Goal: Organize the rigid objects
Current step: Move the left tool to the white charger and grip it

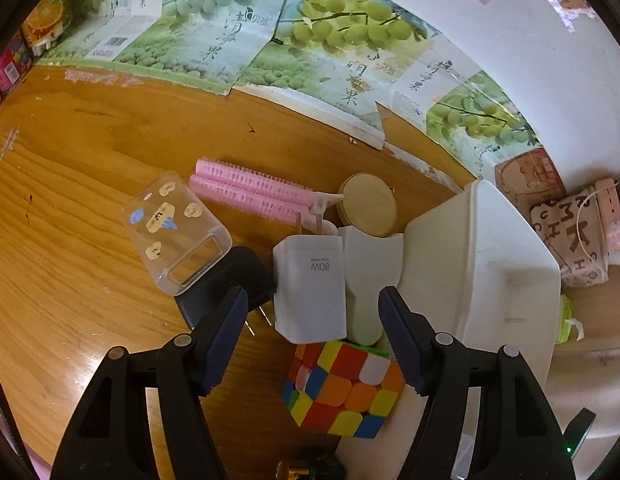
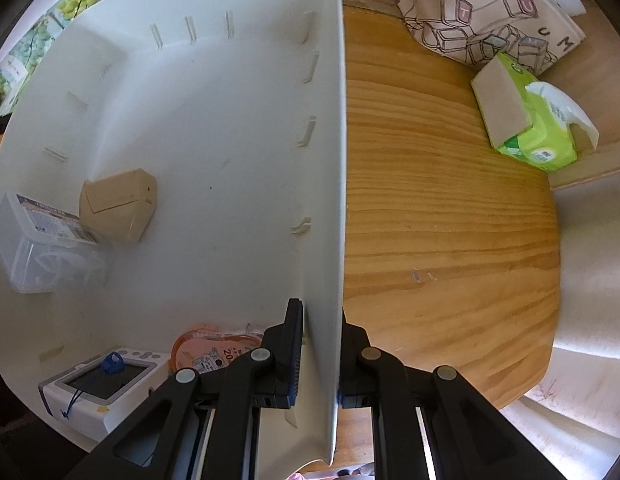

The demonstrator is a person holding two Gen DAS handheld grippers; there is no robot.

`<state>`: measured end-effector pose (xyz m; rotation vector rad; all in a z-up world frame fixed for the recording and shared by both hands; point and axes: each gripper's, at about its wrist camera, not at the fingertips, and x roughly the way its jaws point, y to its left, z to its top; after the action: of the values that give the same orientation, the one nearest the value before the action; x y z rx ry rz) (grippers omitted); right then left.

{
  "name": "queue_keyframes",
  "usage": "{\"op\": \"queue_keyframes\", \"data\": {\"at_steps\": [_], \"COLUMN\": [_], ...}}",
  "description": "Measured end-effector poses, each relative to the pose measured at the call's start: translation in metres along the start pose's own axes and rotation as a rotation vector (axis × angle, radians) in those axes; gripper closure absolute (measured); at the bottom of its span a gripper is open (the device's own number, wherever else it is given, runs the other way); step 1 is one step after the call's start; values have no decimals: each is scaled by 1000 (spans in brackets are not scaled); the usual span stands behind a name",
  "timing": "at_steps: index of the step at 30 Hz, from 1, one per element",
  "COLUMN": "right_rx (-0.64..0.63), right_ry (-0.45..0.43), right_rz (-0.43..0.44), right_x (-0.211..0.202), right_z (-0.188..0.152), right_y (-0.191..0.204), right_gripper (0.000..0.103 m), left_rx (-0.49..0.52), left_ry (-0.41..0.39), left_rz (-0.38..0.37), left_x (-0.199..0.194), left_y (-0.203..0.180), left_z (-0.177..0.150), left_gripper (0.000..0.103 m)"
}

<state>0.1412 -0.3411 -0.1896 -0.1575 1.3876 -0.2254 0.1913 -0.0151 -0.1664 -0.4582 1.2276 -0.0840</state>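
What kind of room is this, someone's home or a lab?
Most likely a home, at a wooden table. Fruit-box cardboard lines the wall, and everyday clutter lies about: pink hair rollers, a puzzle cube, a tissue pack.

We see a counter (image 1: 78, 208) of orange-brown wood with darker grain lines. On it, the curler (image 1: 250, 192) is pink, the charger (image 1: 310, 292) white with grey lettering, and the cube (image 1: 342, 390) a patchwork of red, orange, yellow, green, blue and white squares. The case (image 1: 174, 232) is clear with cream and blue cartoon stickers. The round tin (image 1: 368, 204) is tan. The posters (image 1: 330, 40) show green grapes and black characters. The bin (image 2: 214, 152) is plain white, and inside we see a beige box (image 2: 118, 208). The tissue pack (image 2: 530, 132) is lime green. The bag (image 2: 482, 16) is cream, printed with outlined letter blocks. Both grippers are black with blue pads (image 1: 226, 336).
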Motion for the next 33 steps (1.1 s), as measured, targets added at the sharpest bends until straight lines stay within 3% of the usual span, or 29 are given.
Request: {"op": "queue_keyframes", "data": {"at_steps": [7,18,33], "right_rx": [-30,-38,-61], "right_ry": [21,53,72], "right_rz": [-1,10,11], "right_x": [4,12,16], "right_z": [4,8,5], "right_y": [5,8,4], "right_gripper": [89,89,89], "left_rx": [2,36,26], "left_ry": [-3,-2,-38], "left_rz": [-3,39,-6], "left_x": [10,17,9], "left_y": [-2,-8,-3], "left_z": [2,7,5], "left_gripper": [34,64,66]}}
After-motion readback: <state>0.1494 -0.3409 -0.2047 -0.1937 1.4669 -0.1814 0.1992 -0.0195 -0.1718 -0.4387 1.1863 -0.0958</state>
